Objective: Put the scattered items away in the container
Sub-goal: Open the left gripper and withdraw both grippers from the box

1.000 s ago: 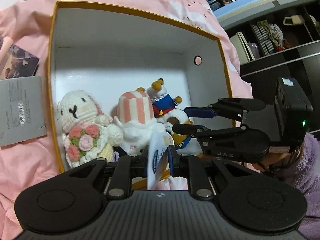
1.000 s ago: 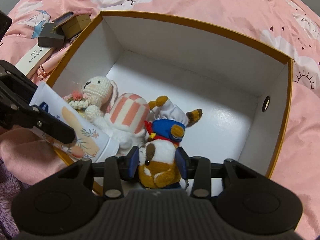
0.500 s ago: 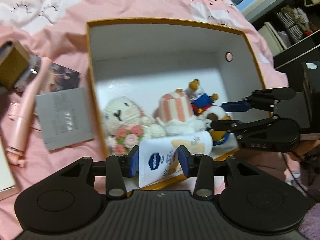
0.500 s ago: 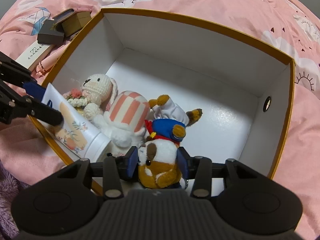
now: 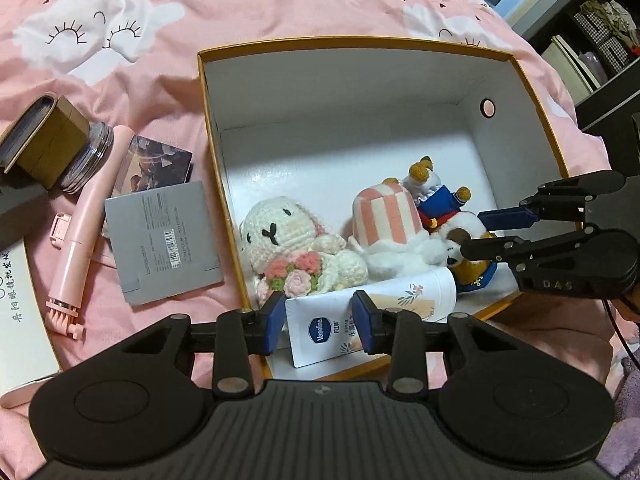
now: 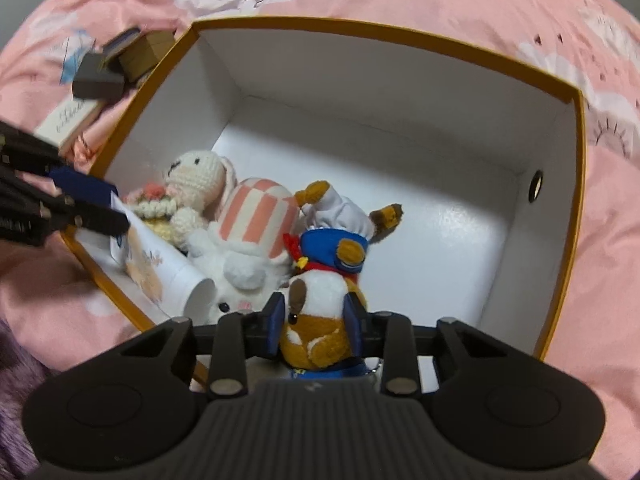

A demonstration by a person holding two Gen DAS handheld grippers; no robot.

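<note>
A white box with an orange rim (image 5: 360, 42) (image 6: 380, 26) stands on the pink bedspread. In it lie a crocheted bunny (image 5: 280, 228) (image 6: 196, 172), a pink-striped plush (image 5: 384, 216) (image 6: 256, 220) and a plush dog in a blue hat (image 5: 440, 200) (image 6: 316, 328). My right gripper (image 6: 315, 300) (image 5: 474, 233) is closing, its pads pressed into the dog's body. A white lotion tube (image 5: 332, 324) (image 6: 160, 264) lies over the near rim, cap end inside. My left gripper (image 5: 318, 300) (image 6: 100, 204) flanks the tube's flat end, jaws closing, with a sliver of gap on one side.
Left of the box lie a grey booklet (image 5: 160, 240), a dark card (image 5: 156, 164), a pink stick-shaped device (image 5: 84, 232), a glass jar (image 5: 88, 156), a brown case (image 5: 44, 132) and a white carton (image 5: 16, 312). Dark shelves (image 5: 592, 40) stand beyond the bed.
The tube has turned flat and its cap end has dropped into the box as the left jaws widened. The left view tipped further down. The right jaws narrowed on the dog.
</note>
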